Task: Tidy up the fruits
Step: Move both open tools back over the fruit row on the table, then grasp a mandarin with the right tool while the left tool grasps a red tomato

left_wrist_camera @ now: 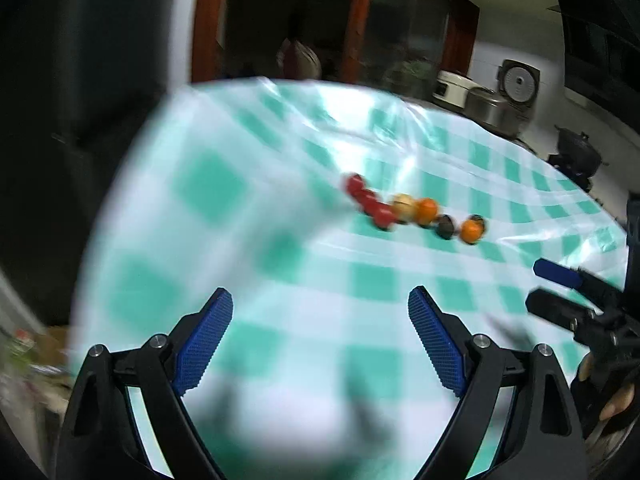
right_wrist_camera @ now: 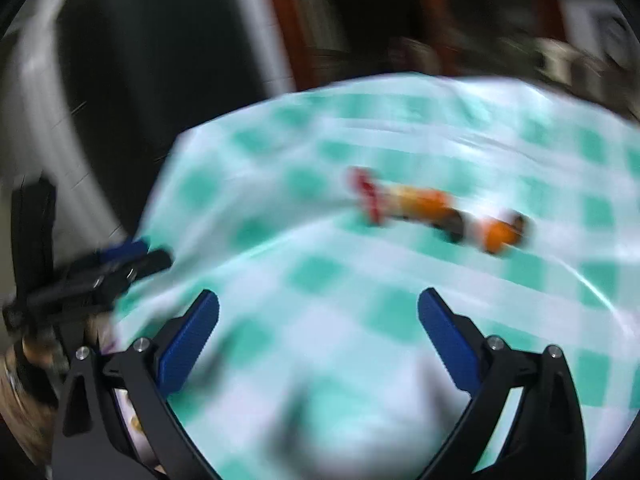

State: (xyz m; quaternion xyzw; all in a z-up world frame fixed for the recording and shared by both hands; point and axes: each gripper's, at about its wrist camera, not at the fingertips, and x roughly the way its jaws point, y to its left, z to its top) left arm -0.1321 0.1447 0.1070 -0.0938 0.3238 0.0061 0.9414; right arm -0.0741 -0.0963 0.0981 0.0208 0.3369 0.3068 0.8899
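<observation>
Checked-cloth surface (left_wrist_camera: 280, 208), fruits (left_wrist_camera: 412, 212) lined up mid-cloth, touching. Left claw (left_wrist_camera: 320, 320) and right claw (right_wrist_camera: 318, 320) both spread wide, empty, hovering well short of the row. Looks like line-up done or pre-approach; next: close in, pick one end fruit.

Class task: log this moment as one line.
left hand-held gripper: open, empty | right hand-held gripper: open, empty | fruits: row on checked tablecloth
</observation>
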